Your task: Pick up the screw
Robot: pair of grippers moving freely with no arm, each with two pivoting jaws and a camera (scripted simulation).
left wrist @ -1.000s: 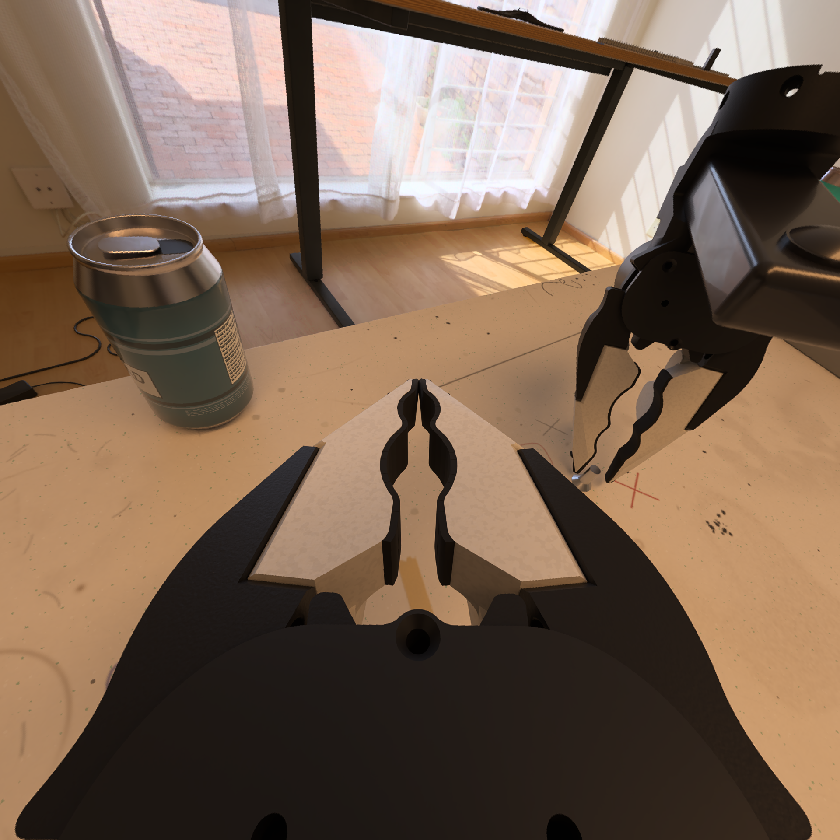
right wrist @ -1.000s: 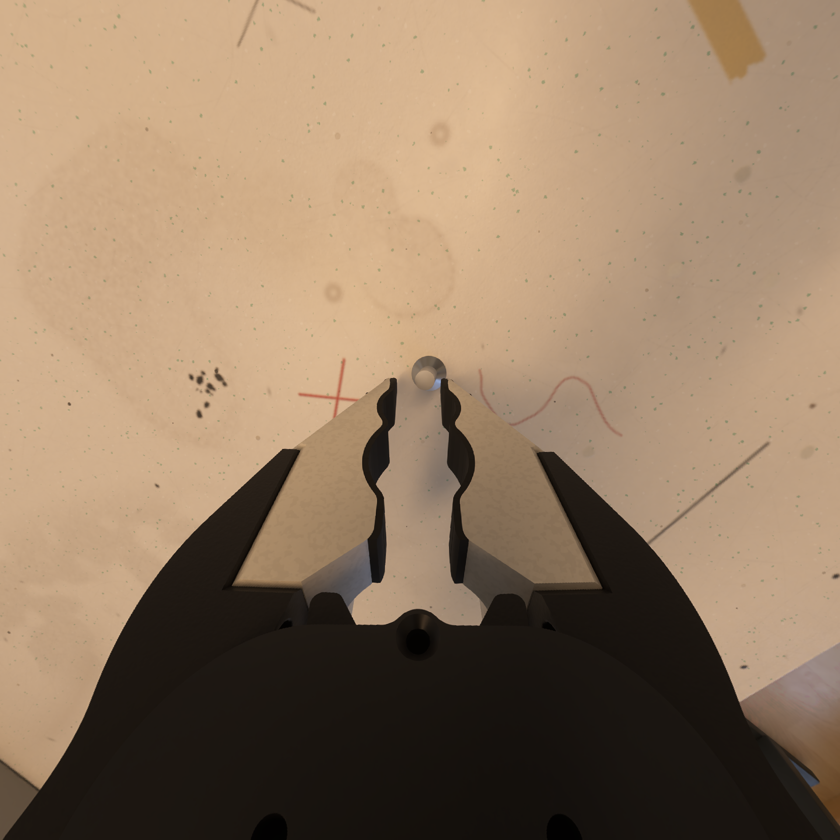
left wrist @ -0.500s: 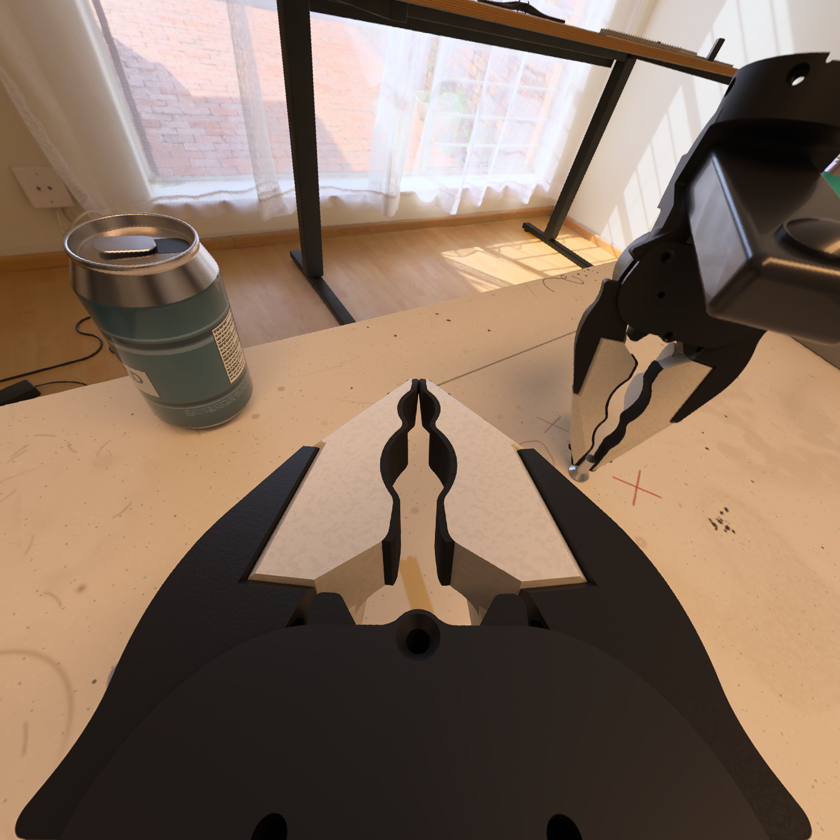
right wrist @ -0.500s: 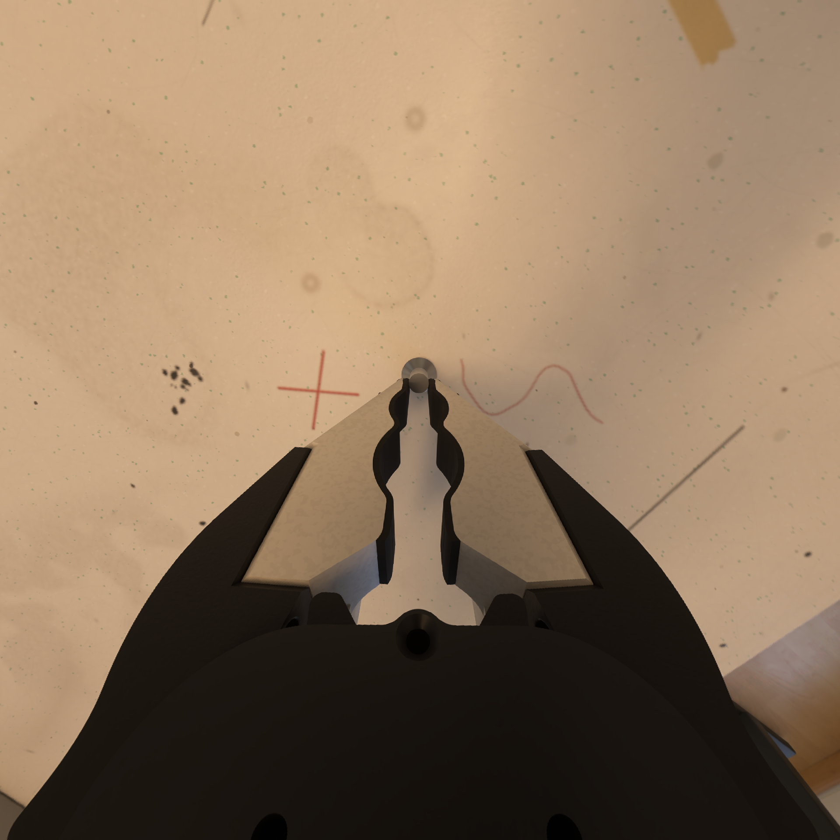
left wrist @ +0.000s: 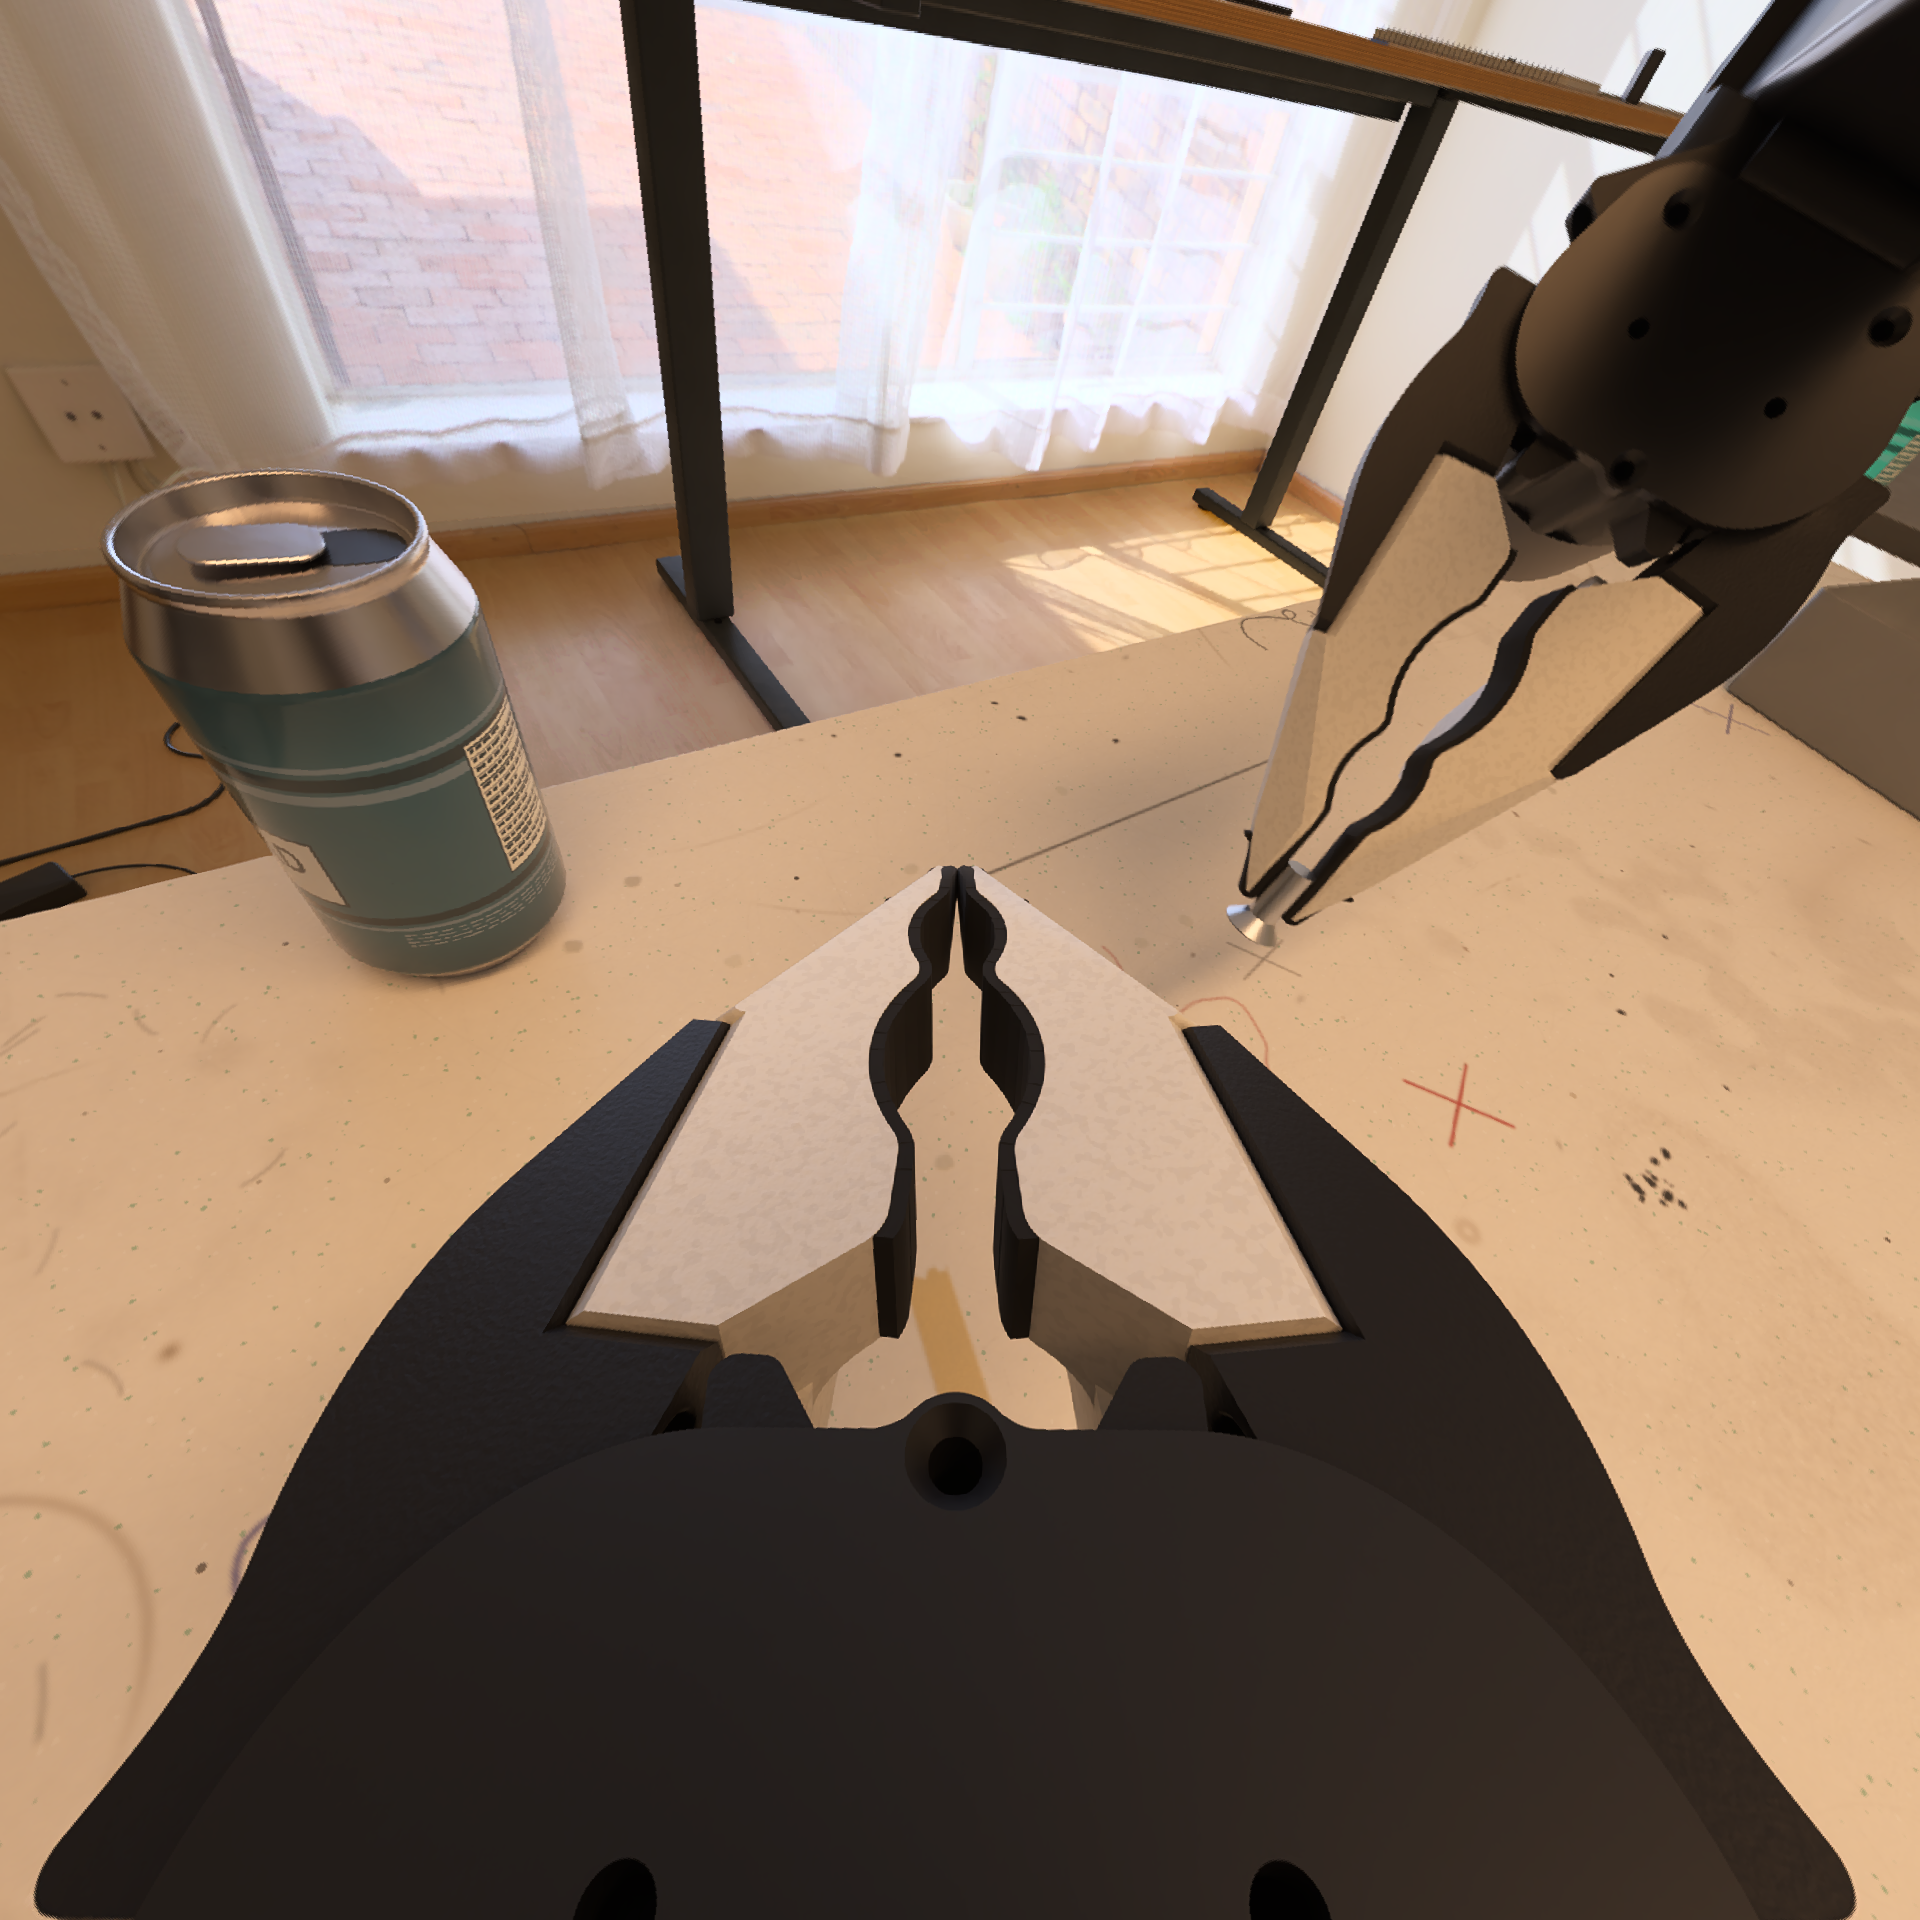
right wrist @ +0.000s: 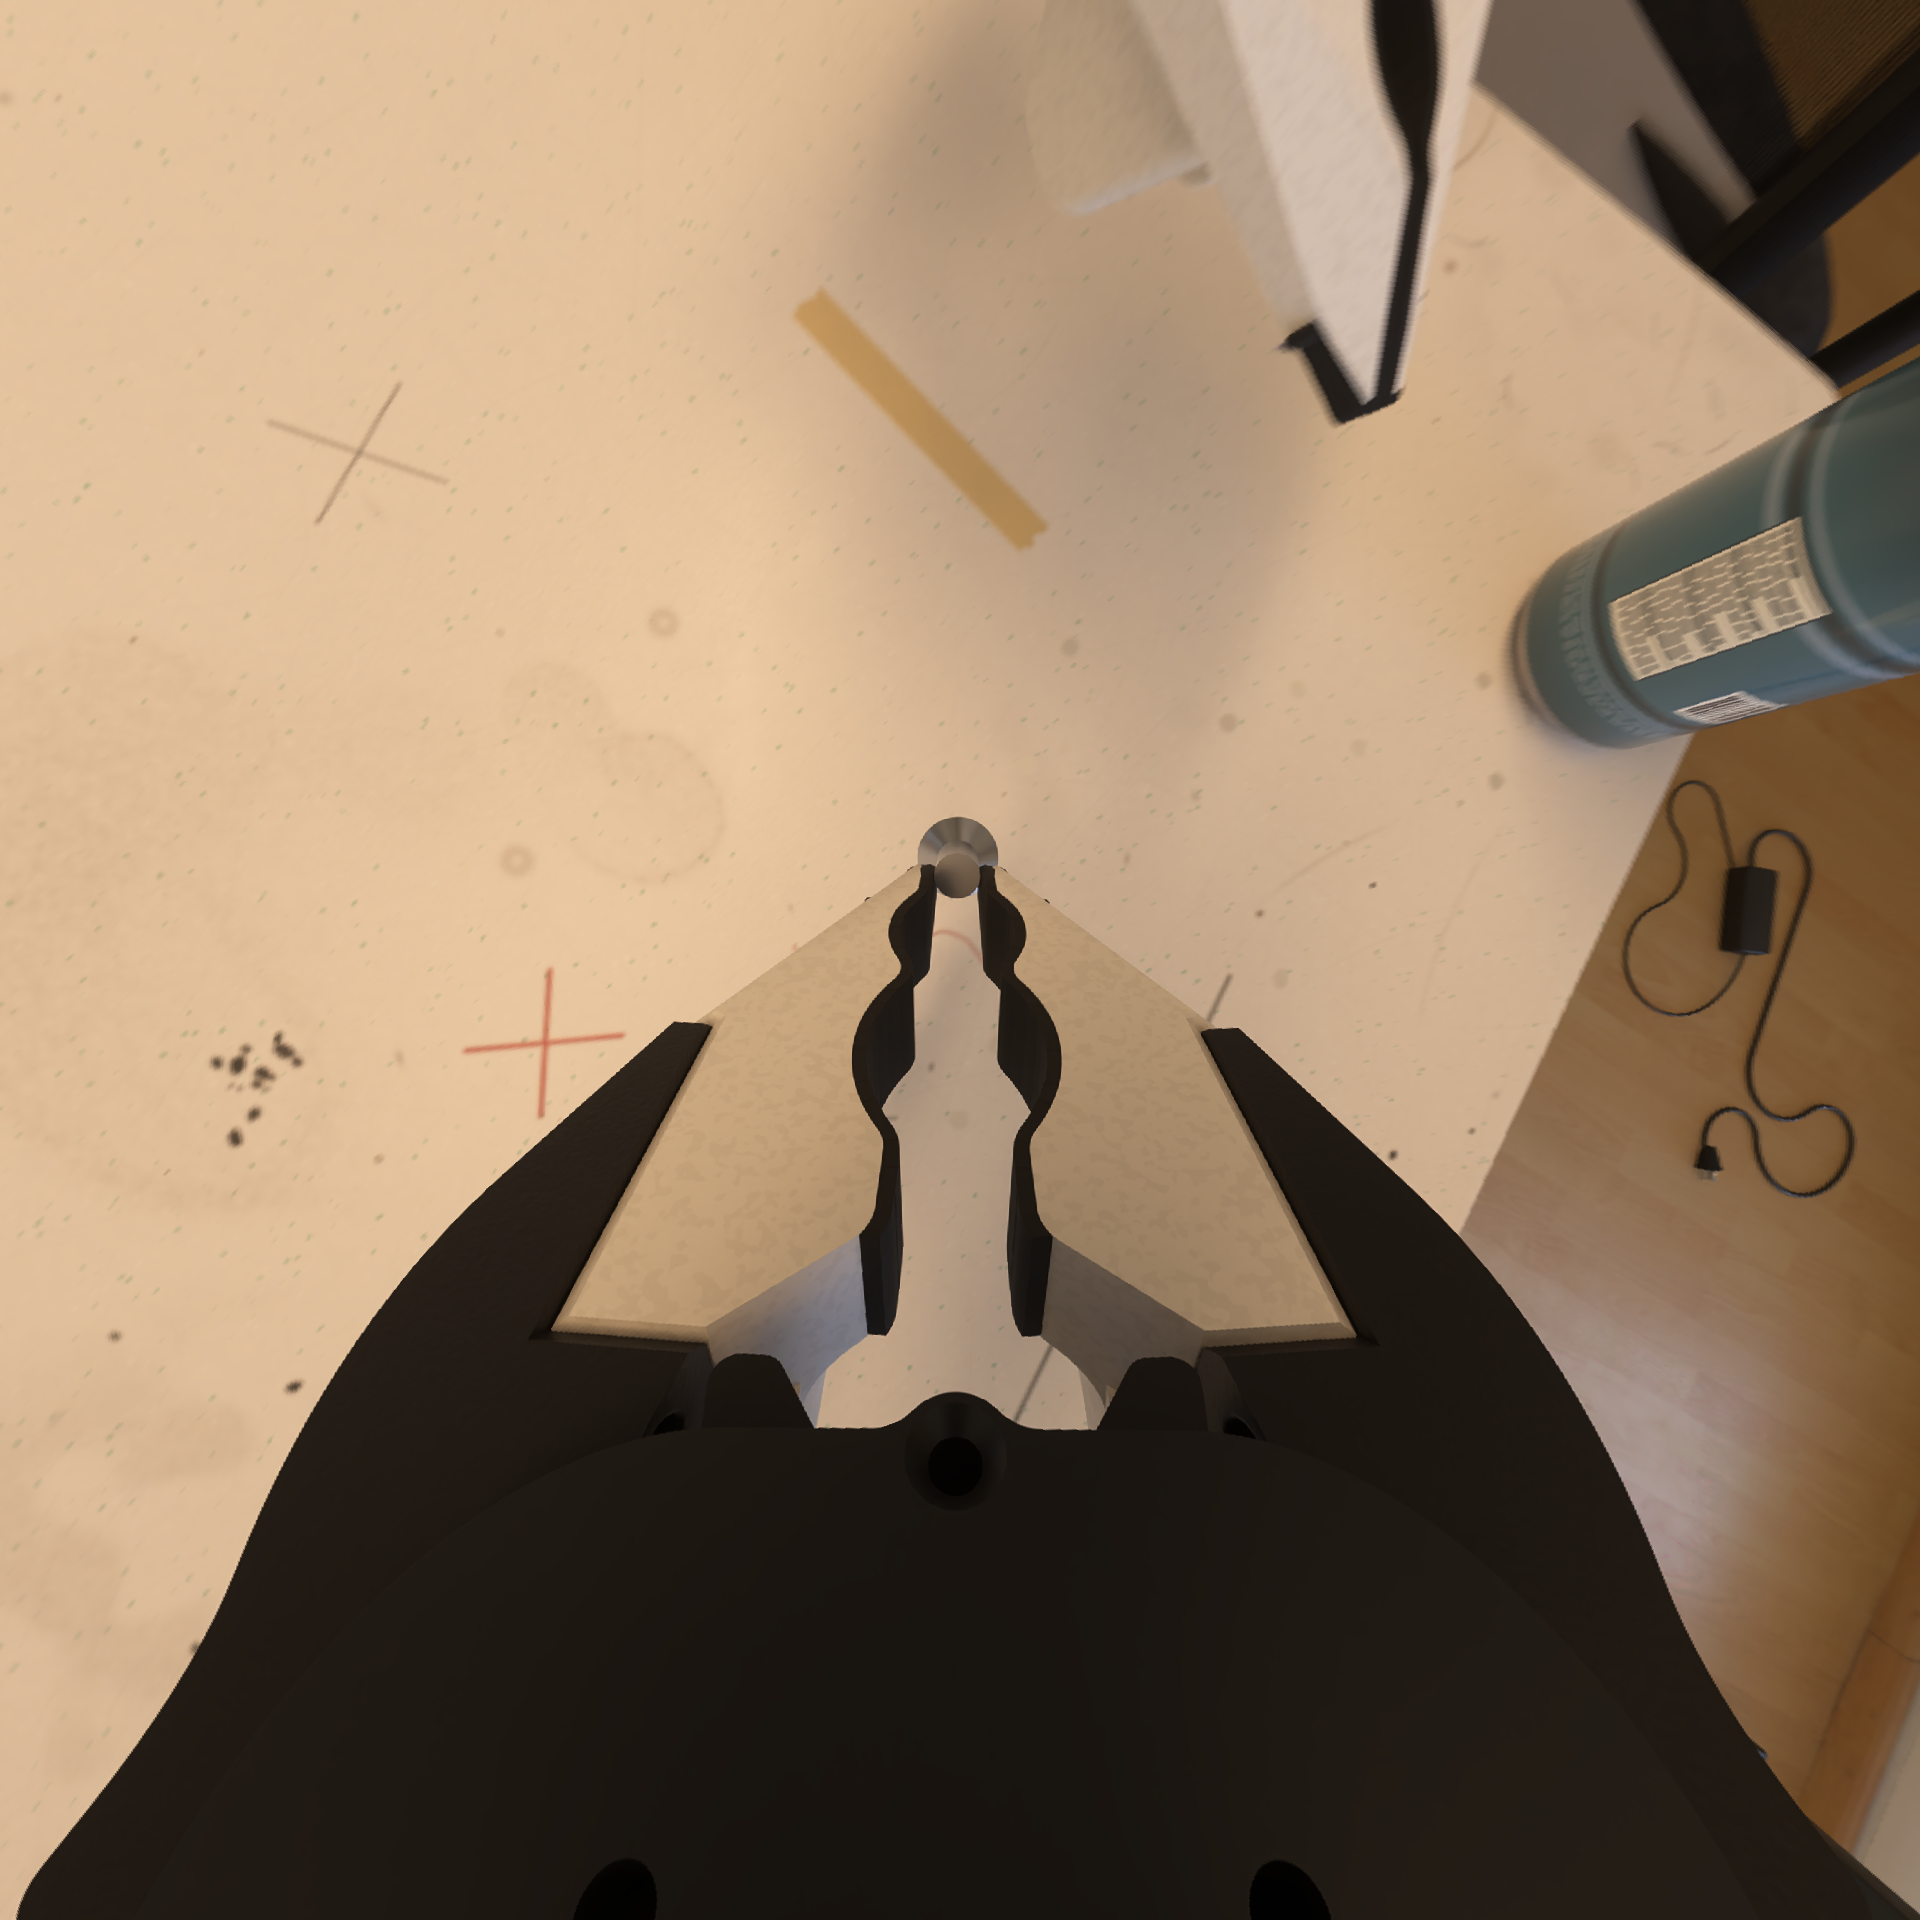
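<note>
The screw (right wrist: 956, 854) is a small silver one with a flat round head. My right gripper (right wrist: 956, 881) is shut on its shank at the very fingertips, head pointing down, held above the beige table (right wrist: 416, 727). In the left wrist view the right gripper (left wrist: 1288, 899) comes down from the upper right, with the screw (left wrist: 1255, 923) hanging just over a grey pencil cross. My left gripper (left wrist: 956, 875) is shut and empty, low over the table, to the left of the screw.
A teal drink can (left wrist: 343, 727) stands at the table's far left edge; it also shows in the right wrist view (right wrist: 1745, 613). A grey box (left wrist: 1849, 675) sits at the right. A red cross (right wrist: 542, 1039) and a tape strip (right wrist: 920, 416) mark the table. A black-legged desk (left wrist: 686, 312) stands beyond.
My right gripper closed on the screw and rose with it, moving toward the can side. The left gripper has stayed where it was, shut.
</note>
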